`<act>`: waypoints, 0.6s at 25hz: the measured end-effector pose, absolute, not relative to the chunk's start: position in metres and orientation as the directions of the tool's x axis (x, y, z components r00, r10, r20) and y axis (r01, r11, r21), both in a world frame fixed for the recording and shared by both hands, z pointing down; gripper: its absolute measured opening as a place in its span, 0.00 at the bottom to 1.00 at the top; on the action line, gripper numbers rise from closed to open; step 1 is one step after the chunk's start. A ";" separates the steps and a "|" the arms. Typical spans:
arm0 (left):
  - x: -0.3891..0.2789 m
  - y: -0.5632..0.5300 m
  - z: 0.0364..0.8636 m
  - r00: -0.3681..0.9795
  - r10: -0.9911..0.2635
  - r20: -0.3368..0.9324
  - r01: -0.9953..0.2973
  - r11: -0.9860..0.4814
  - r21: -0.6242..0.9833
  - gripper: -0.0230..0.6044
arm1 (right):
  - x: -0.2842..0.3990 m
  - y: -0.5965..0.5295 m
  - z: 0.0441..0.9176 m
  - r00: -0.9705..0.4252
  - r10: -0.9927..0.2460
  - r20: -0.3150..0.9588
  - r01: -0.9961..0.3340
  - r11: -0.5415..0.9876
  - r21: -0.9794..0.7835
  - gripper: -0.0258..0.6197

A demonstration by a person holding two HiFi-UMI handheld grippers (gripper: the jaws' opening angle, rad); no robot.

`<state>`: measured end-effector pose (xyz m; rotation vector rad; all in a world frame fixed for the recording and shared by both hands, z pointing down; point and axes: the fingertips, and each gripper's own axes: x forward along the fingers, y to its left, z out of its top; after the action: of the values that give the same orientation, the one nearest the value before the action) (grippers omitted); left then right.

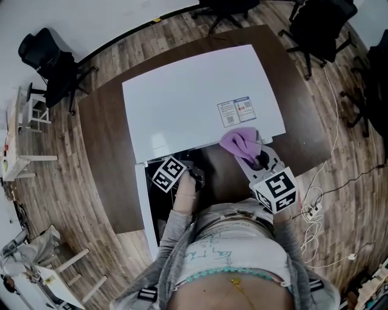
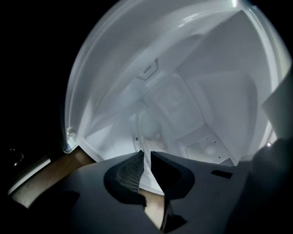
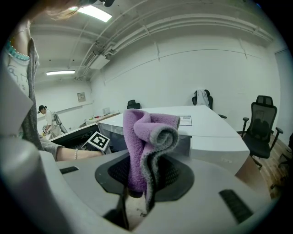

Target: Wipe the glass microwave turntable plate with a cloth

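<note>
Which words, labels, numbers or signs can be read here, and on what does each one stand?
No text is readable here.
Two stickers on top of the microwave: too small to read.
Embossed mark inside the microwave: blurred.
Wall plaque: too small.
Left marker cube and right marker cube: square code patterns, no letters.

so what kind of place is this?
Probably an office or lab workroom, not a kitchen: black office chairs near a big brown table, strip lights and exposed pipes overhead; the microwave just sits on the table.
</note>
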<state>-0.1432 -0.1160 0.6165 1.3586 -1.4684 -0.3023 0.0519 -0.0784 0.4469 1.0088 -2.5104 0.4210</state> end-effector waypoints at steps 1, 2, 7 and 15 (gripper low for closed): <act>-0.143 -0.116 0.616 0.211 -0.837 0.505 -0.564 0.318 0.762 0.13 | 0.052 -0.079 0.447 -0.660 -0.587 0.469 -0.708 0.695 -0.125 0.22; -0.143 -0.116 0.616 0.209 -0.839 0.503 -0.560 0.319 0.765 0.13 | 0.053 -0.079 0.447 -0.661 -0.586 0.469 -0.706 0.697 -0.124 0.22; -0.140 -0.115 0.617 0.195 -0.851 0.487 -0.521 0.331 0.786 0.12 | 0.053 -0.081 0.446 -0.666 -0.581 0.468 -0.699 0.705 -0.121 0.22; -0.141 -0.114 0.613 0.192 -0.866 0.461 -0.494 0.321 0.808 0.11 | 0.052 -0.080 0.445 -0.672 -0.578 0.463 -0.693 0.712 -0.118 0.22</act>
<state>-0.1409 -0.1141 0.6129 1.3243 -1.4562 -0.4143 0.0519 -0.0803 0.4451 0.9828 -2.5240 0.4002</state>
